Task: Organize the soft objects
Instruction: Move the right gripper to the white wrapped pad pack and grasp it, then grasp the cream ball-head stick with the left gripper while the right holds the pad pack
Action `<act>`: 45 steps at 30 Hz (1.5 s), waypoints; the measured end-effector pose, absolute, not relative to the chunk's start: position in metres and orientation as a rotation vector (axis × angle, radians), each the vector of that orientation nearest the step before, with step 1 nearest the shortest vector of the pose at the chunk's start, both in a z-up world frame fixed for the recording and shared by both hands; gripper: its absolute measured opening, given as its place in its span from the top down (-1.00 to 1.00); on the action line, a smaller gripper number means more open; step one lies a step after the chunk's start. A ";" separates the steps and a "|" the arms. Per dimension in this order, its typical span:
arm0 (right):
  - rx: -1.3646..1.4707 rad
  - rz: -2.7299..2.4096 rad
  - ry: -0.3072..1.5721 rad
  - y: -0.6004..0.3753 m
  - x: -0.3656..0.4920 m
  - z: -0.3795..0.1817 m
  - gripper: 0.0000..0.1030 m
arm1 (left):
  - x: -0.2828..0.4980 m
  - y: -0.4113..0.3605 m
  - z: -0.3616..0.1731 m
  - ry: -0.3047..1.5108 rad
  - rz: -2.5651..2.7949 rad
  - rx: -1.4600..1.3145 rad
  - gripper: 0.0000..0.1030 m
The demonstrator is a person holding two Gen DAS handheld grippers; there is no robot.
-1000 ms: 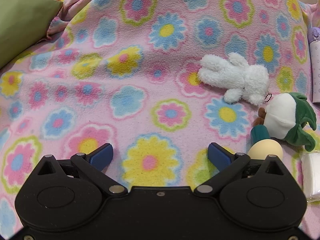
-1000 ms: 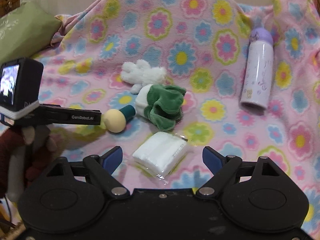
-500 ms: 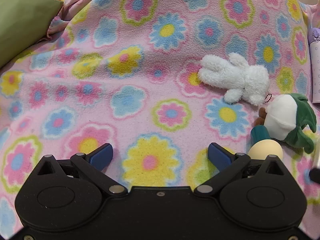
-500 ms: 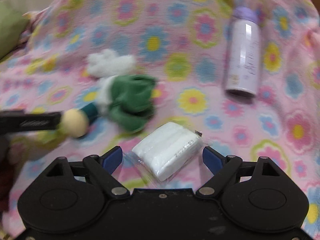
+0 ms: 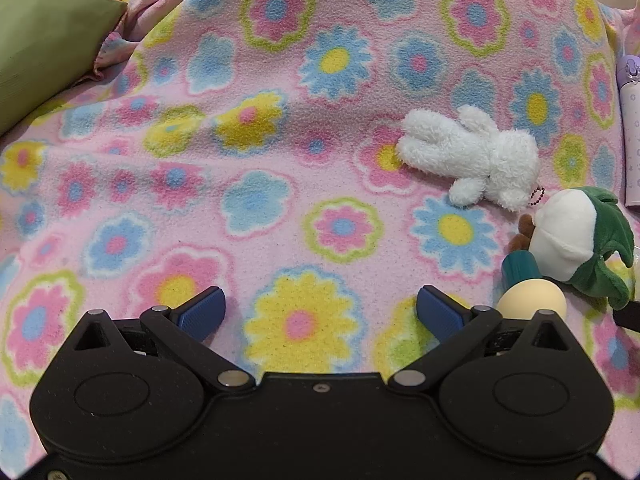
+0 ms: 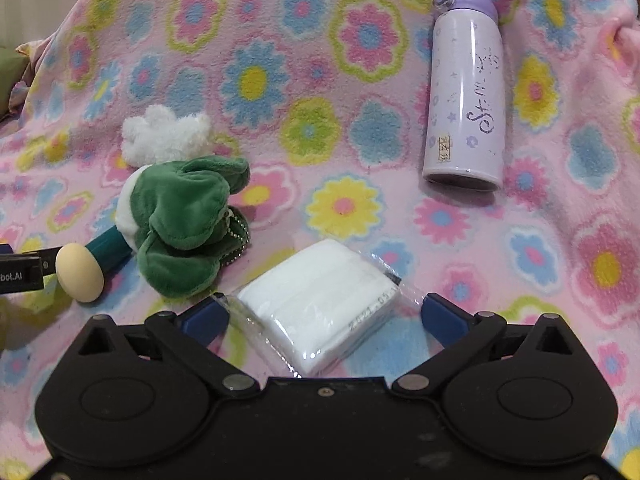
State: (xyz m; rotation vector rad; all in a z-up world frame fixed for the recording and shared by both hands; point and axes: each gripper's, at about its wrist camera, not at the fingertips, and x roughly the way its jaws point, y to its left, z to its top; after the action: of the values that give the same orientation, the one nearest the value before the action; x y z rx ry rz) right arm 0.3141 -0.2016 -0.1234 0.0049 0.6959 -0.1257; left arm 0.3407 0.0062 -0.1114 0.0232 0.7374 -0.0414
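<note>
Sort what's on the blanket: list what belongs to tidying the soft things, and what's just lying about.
Belongs to the job:
white plush toy
green plush toy
tissue pack, between the opening jaws of the right gripper, pads not pressing it

Just lying about:
purple bottle
green cushion
flowered blanket, under everything

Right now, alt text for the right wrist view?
The right claw, jaws opening, straddles a clear-wrapped white tissue pack lying on a pink floral blanket. To its left lie a green-and-white plush toy and a white plush behind it; a lilac bottle lies at upper right.
</note>
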 end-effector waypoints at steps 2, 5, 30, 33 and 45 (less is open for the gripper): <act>-0.011 -0.116 0.696 -0.199 0.317 -0.123 -1.00 | 0.341 0.006 -0.111 0.737 -0.041 0.023 -0.93; -0.005 -0.086 0.702 -0.201 0.323 -0.123 -1.00 | 0.341 0.006 -0.111 0.738 -0.042 0.023 -0.93; 0.071 -0.054 0.611 -0.211 0.309 -0.123 -0.54 | 0.305 -0.019 -0.061 0.703 -0.266 -0.005 -0.91; 0.071 -0.054 0.611 -0.211 0.309 -0.123 -0.55 | 0.307 -0.032 -0.065 0.720 -0.286 0.018 -0.91; 0.070 -0.053 0.611 -0.211 0.310 -0.124 -0.56 | 0.311 -0.049 -0.084 0.777 -0.209 0.204 -0.92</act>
State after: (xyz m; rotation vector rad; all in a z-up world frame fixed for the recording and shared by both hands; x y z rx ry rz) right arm 0.3097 -0.2111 -0.1238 0.0703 0.6109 -0.0530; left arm 0.3113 -0.0490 -0.0839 0.2038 0.7769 -0.2091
